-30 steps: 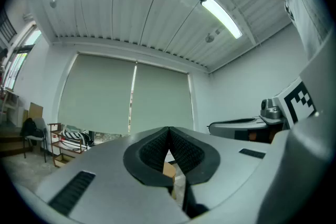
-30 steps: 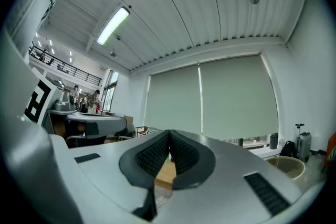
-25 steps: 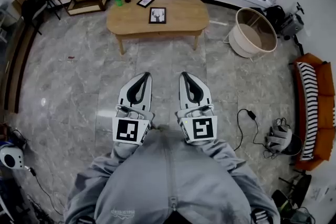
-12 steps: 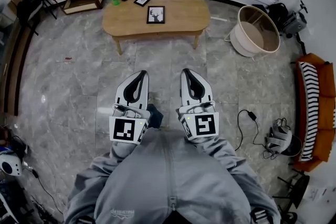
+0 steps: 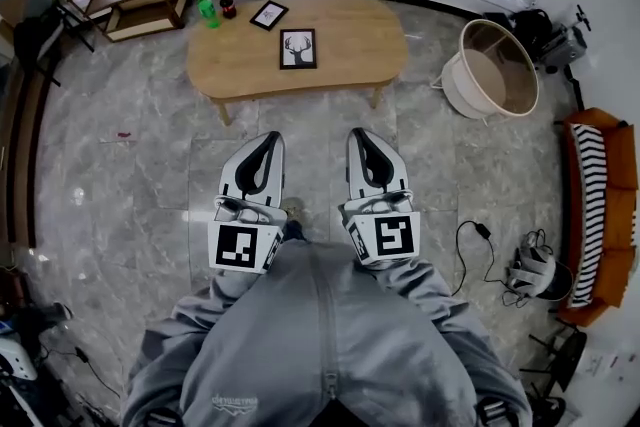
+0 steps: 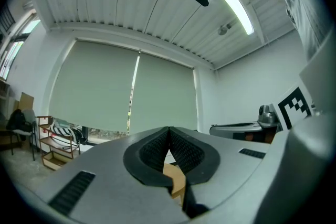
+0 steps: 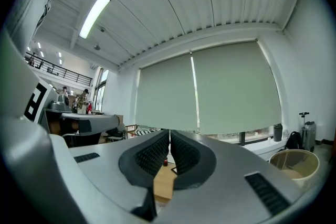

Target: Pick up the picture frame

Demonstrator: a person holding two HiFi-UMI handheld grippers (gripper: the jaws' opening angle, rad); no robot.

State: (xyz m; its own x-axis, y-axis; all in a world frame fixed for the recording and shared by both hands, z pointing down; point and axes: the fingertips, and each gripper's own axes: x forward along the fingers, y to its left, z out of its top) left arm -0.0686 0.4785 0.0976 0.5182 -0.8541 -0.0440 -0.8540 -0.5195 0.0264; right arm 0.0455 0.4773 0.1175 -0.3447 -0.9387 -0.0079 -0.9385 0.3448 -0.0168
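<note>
A grey marble floor (image 5: 120, 165) fills the room, with an oval wooden table (image 5: 350, 65) near the far window wall and a round pale tub (image 5: 497, 65) on the floor to the table's right. Nearer the person, the left gripper (image 5: 266, 139) and the right gripper (image 5: 363, 136) are held side by side over the floor, well short of the table, each with its jaws pressed together on nothing. The picture frame (image 5: 298, 48), showing a deer, lies flat near the table's middle, with a smaller frame (image 5: 268, 14) and a green bottle (image 5: 207, 8) to its left.
</note>
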